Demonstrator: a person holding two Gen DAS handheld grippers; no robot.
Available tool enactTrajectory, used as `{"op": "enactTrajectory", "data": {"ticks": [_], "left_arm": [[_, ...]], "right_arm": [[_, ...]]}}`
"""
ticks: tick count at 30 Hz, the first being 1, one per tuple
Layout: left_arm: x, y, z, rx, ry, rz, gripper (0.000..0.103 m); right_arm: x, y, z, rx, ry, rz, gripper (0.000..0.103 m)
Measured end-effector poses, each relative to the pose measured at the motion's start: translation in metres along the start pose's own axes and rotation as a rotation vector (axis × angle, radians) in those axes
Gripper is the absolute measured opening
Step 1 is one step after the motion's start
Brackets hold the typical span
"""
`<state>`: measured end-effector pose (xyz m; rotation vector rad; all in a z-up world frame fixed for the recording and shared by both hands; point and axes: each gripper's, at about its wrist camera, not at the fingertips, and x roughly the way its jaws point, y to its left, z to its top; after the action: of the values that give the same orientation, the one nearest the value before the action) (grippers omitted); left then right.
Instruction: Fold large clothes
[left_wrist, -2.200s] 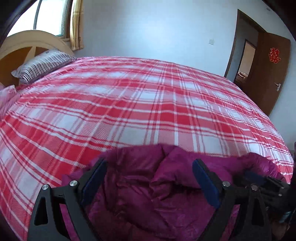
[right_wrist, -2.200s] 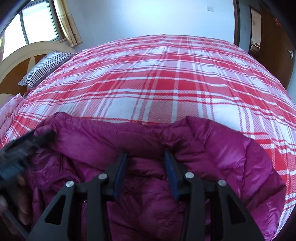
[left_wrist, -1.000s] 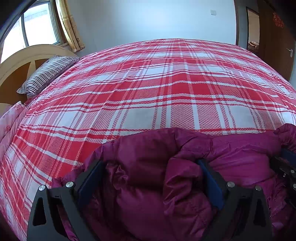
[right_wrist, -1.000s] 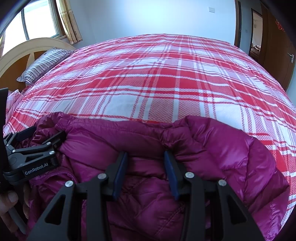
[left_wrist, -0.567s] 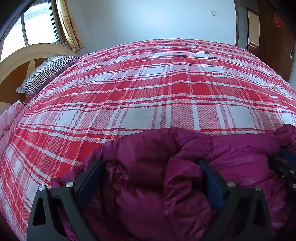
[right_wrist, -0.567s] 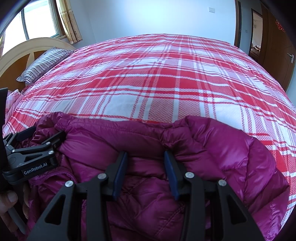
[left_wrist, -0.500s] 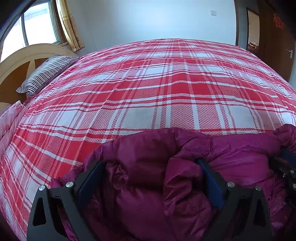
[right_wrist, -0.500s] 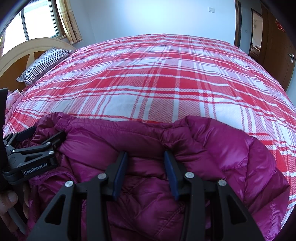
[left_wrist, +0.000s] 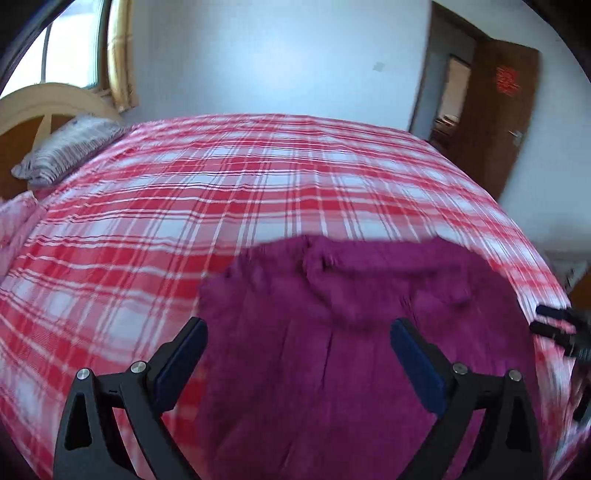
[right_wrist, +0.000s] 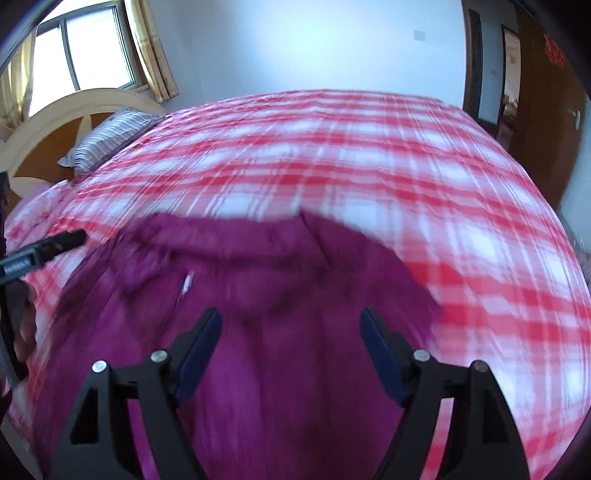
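Observation:
A magenta puffer jacket (left_wrist: 332, 332) (right_wrist: 266, 314) lies folded on the near part of the red plaid bed (left_wrist: 221, 192) (right_wrist: 461, 221). My left gripper (left_wrist: 295, 332) hangs open above the jacket, its blue pads apart with nothing pressed between them. My right gripper (right_wrist: 291, 325) is raised over the jacket too; its jaws are opening and the pads no longer press the fabric. The right gripper's tip (left_wrist: 554, 325) shows at the left wrist view's right edge, the left gripper's tip (right_wrist: 55, 243) at the right wrist view's left edge. Both views are motion-blurred.
A striped pillow (left_wrist: 70, 147) (right_wrist: 110, 136) lies against the curved wooden headboard (right_wrist: 74, 110) at far left, under a curtained window (right_wrist: 92, 55). A brown door (left_wrist: 495, 122) stands open at far right. A hand (right_wrist: 22, 332) shows at the left edge.
Both grippers have lifted and pulled back from the jacket. The right gripper let go of the fold it pinched and widened. The left gripper's pads came off the fabric bunched between them.

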<state>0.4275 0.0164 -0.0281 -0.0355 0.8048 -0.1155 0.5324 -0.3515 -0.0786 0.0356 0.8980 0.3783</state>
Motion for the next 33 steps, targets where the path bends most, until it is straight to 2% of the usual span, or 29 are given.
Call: {"op": "enactTrajectory", "data": {"ticks": [3,6,10,13,15,17,20,22,24,26,28,29,30,31,32,33], "left_arm": [[-0.041,0.006,-0.055,0.07,0.03,0.01,0.1],[-0.083,0.023,-0.108,0.071,0.055,-0.015,0.1],[-0.123,0.029,-0.157,0.074,0.062,-0.033,0.1],[-0.139,0.028,-0.188,0.097,0.083,-0.034,0.1],[-0.142,0.027,-0.211,0.089,0.103,-0.025,0.1],[-0.14,0.031,-0.228,0.056,0.13,-0.022,0.1],[-0.131,0.036,-0.253,0.013,0.187,-0.006,0.1],[-0.127,0.036,-0.267,0.011,0.21,-0.011,0.099],[-0.127,0.032,-0.276,0.038,0.205,0.007,0.099],[-0.126,0.028,-0.28,0.072,0.184,0.02,0.099],[-0.126,0.027,-0.282,0.085,0.176,0.022,0.097],[-0.127,0.027,-0.283,0.09,0.169,0.022,0.086],[-0.129,0.025,-0.283,0.101,0.16,0.022,0.065],[-0.132,0.022,-0.282,0.116,0.153,0.009,0.053],[-0.136,0.02,-0.281,0.127,0.148,-0.008,0.025],[-0.14,0.018,-0.28,0.129,0.15,-0.044,0.006]], "right_arm": [[-0.044,0.004,-0.059,-0.031,0.072,0.001,0.079],[-0.085,0.01,-0.113,-0.072,0.132,0.005,0.079],[-0.146,0.004,-0.164,-0.023,0.13,0.007,0.079],[-0.188,0.002,-0.199,-0.003,0.13,-0.019,0.087],[-0.202,0.004,-0.217,0.032,0.114,-0.021,0.091],[-0.201,0.007,-0.232,0.09,0.092,0.018,0.094],[-0.175,0.015,-0.259,0.187,0.103,0.054,0.093],[-0.152,0.017,-0.274,0.269,0.118,0.093,0.086],[-0.134,0.023,-0.285,0.313,0.141,0.13,0.071],[-0.121,0.032,-0.292,0.303,0.155,0.135,0.071],[-0.121,0.042,-0.294,0.284,0.125,0.107,0.071],[-0.122,0.044,-0.294,0.29,0.113,0.111,0.067],[-0.124,0.045,-0.294,0.297,0.102,0.128,0.045],[-0.124,0.046,-0.295,0.301,0.098,0.15,0.027],[-0.124,0.046,-0.296,0.31,0.094,0.179,0.016],[-0.123,0.05,-0.297,0.304,0.098,0.184,0.014]]}}
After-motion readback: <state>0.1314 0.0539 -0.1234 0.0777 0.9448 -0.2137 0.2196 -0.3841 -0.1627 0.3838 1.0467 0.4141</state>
